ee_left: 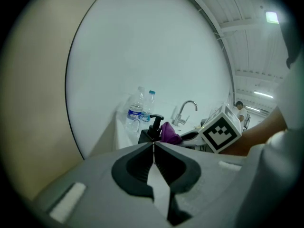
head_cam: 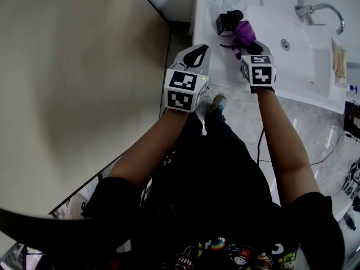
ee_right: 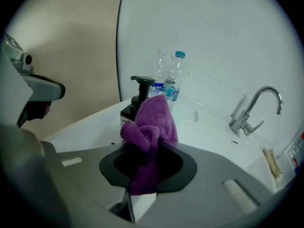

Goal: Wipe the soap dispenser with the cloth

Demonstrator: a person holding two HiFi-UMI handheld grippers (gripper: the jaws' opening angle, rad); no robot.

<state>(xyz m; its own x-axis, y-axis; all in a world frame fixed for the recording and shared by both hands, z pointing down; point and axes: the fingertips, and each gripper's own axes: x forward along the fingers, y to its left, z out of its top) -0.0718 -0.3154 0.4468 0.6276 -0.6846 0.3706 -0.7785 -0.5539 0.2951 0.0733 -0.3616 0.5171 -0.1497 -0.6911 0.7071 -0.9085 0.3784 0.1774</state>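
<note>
Purple cloth [ee_right: 152, 120] is clamped in the shut right gripper [ee_right: 145, 151], bunched just beside the black dispenser [ee_right: 128, 114] on the white surface [ee_right: 209, 129]. Left gripper [ee_left: 153, 148] is held closed, empty, short of the surface. Two bottles [ee_right: 172, 82] are stood behind.

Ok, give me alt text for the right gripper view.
The right hand-held gripper is shut on a bunched purple cloth, held just in front of a black pump soap dispenser on a white counter. Two clear water bottles stand behind the dispenser, and a chrome faucet rises at the right.
</note>
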